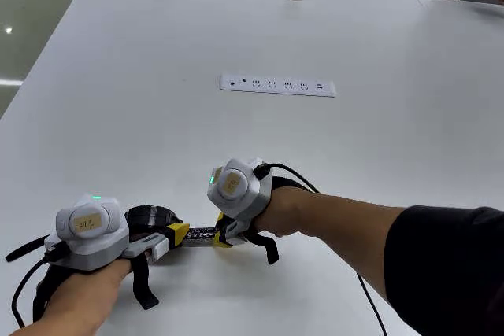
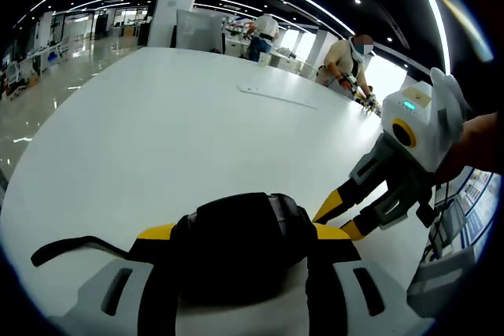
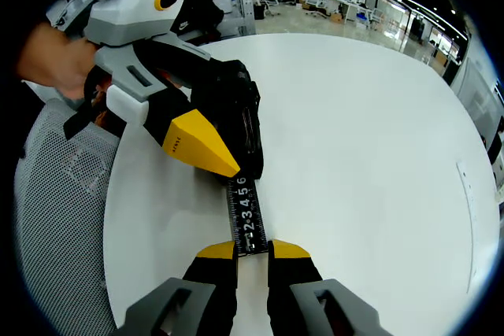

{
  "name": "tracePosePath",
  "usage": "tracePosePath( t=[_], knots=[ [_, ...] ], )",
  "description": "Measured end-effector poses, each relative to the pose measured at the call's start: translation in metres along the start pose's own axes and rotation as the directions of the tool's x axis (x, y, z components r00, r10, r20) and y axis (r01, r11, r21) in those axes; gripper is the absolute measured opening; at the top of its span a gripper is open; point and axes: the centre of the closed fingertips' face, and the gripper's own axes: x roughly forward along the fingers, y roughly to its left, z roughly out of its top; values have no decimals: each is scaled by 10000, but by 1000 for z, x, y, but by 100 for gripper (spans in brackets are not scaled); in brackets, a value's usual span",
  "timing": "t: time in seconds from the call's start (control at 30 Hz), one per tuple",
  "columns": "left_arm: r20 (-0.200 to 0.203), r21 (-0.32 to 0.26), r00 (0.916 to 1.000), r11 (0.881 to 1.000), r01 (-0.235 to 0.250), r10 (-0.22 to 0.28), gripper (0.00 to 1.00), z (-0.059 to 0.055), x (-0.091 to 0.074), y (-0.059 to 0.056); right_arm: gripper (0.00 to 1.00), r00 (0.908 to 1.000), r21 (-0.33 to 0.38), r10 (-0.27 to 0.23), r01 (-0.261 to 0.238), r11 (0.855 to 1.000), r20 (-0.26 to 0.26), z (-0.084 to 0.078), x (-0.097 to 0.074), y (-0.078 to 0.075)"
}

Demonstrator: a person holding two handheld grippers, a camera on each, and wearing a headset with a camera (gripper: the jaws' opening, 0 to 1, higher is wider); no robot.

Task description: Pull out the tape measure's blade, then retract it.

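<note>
One black case (image 3: 235,108), short numbered blade (image 3: 246,214)

**Head view:** looking forward and down from above the near edge of the table (image 1: 157,53), taking in the left hand-held gripper (image 1: 175,234) and right hand-held gripper (image 1: 220,235) low in frame, with the power strip (image 1: 277,85) mid-table.

**Left gripper view:** riding low and very near, facing over the tape measure (image 2: 240,245) toward the right hand-held gripper.

**Right gripper view:** facing the opposite way, close along the blade (image 3: 246,214) toward the left hand-held gripper.

**Shared:** all three are covering the tape measure and the table around it.
</note>
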Motion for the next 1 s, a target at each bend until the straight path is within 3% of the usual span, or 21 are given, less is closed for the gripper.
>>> tracePosePath(
  t=[0.57, 0.67, 1.0],
  knots=[
    [-23, 22, 10000, 10000, 21, -21, 60, -2, 2, 3, 10, 10000, 15, -34, 34, 10000, 39, 1, 1, 1],
    [-39, 179, 10000, 9998, -13, 14, 60, -2, 2, 3, 11, 9997, 386, -105, 97, 9992, 205, 3, 1, 1],
    [25, 208, 10000, 9998, -36, 35, 60, -2, 2, 3, 11, 9996, 126, -152, 148, 9998, 256, 4, 2, 1]
  ],
)
